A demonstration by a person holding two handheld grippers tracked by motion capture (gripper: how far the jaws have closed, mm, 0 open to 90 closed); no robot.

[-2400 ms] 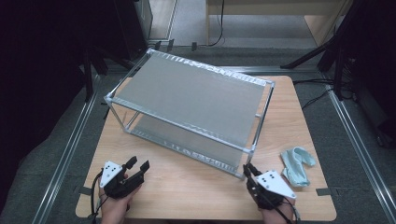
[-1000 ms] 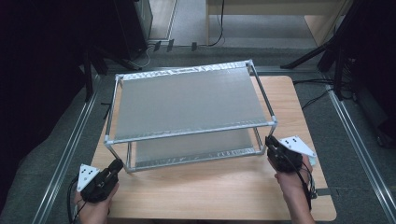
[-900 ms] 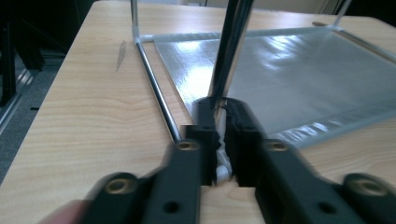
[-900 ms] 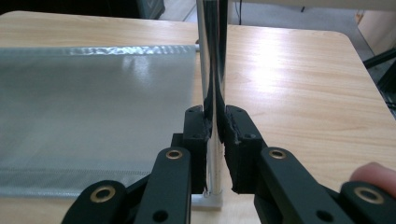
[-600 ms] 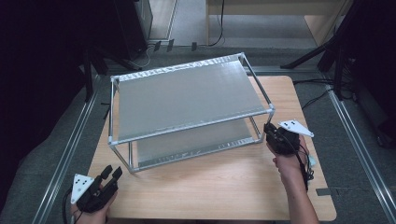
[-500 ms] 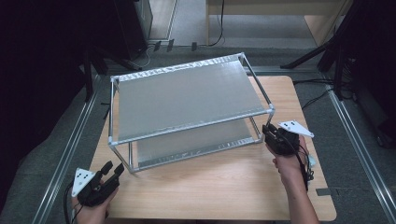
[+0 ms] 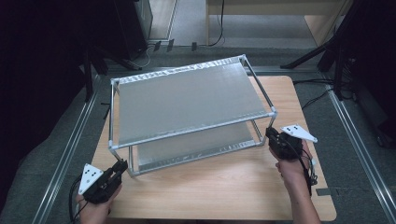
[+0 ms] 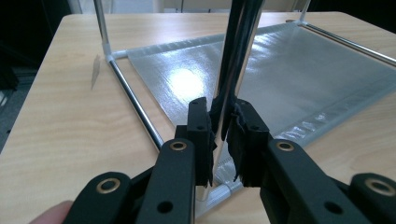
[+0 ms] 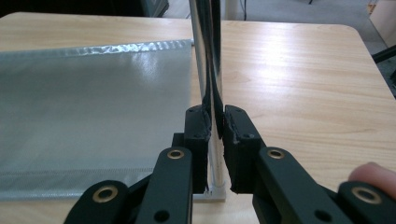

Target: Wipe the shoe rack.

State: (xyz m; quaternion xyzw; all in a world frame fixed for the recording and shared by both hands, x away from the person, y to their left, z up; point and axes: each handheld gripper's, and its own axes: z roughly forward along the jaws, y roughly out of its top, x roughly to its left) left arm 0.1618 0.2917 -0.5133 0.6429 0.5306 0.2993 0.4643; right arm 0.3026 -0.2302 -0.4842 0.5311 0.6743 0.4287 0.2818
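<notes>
- The left hand-held gripper (image 7: 119, 169) is at the front left of the desk (image 7: 224, 186), at the near left corner of the rack (image 7: 187, 100).
- In the left gripper view its jaws have just been closing, and they now clench the upright post (image 8: 233, 70) of the rack between the pads (image 8: 205, 135).
- The rack is a metal frame with two grey mesh shelves, one above the other. It stands in the middle of the desk, turned a little so that its right end lies farther back.
- The lower shelf (image 8: 289, 79) lies close above the wood.
- The right hand-held gripper (image 7: 272, 138) is at the near right corner of the rack, just beside the lower shelf.
- In the right gripper view its jaws have also just been closing, and they grasp the shiny post (image 9: 208, 56) near its foot.
- A fingertip (image 9: 373, 175) shows at the right edge of that view.
</notes>
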